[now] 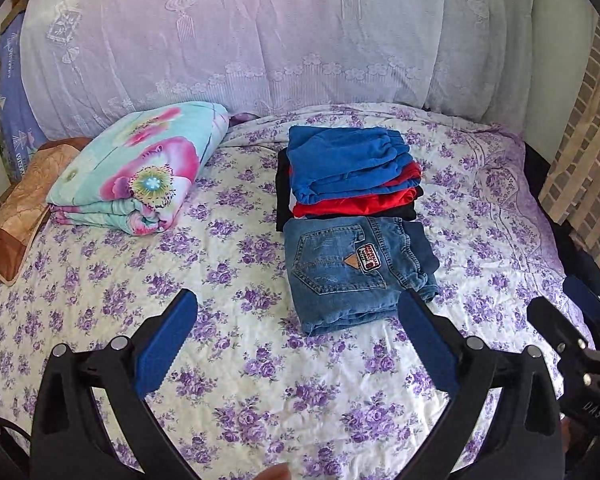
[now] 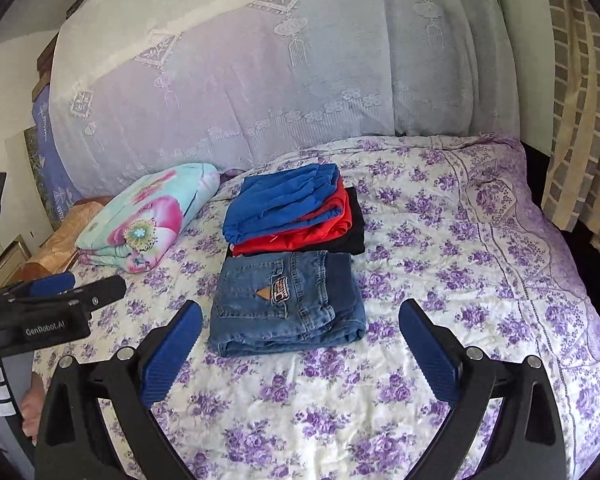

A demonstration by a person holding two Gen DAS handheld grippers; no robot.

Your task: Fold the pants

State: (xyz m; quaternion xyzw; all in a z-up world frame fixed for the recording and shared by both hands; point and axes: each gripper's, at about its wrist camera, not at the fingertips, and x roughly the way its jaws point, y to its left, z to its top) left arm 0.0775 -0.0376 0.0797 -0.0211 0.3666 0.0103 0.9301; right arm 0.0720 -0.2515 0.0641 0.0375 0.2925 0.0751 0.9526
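Folded blue denim pants lie flat on the flowered bedsheet, back pocket and patch up; they also show in the right wrist view. Behind them sits a stack of folded blue, red and black garments, also in the right wrist view. My left gripper is open and empty, hovering just in front of the jeans. My right gripper is open and empty, its fingers either side of the jeans' near edge, above the sheet.
A folded floral quilt and a brown pillow lie at the left. A lace-covered pile of bedding lines the back. A curtain hangs at the right beyond the bed edge.
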